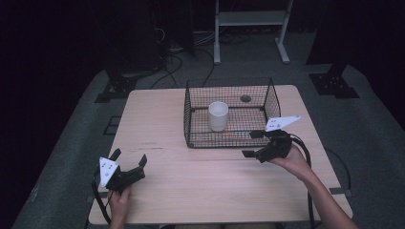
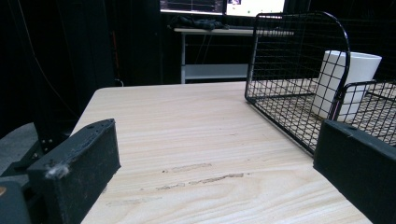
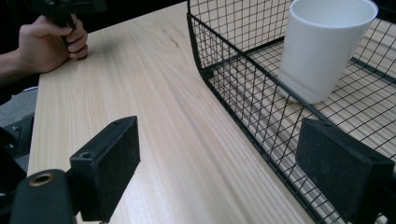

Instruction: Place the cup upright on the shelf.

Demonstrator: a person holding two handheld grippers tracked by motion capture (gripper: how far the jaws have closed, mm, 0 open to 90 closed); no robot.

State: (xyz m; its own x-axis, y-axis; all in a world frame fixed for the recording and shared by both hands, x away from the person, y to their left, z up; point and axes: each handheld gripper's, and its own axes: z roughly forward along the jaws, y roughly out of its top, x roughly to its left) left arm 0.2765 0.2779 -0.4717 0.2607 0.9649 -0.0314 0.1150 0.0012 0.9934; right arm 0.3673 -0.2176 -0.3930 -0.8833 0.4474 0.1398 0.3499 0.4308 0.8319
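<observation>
On the worktop: (image 1: 157, 162)
Worktop: pale wood, bearing everything.
Basket (image 1: 191, 117): stiff wire, mid-worktop.
Cup (image 1: 218, 116): upright inside the basket; likely light, rigid, smooth, breakable; take it by the rim wall.
Right gripper (image 1: 251, 144): part-open, empty, beside the basket's near corner.
Left gripper (image 1: 129, 159): open, empty.

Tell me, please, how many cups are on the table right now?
1. A single white cup stands upright inside the black wire basket at the far middle of the wooden table. Nothing on the table looks big enough to hide another.
</observation>
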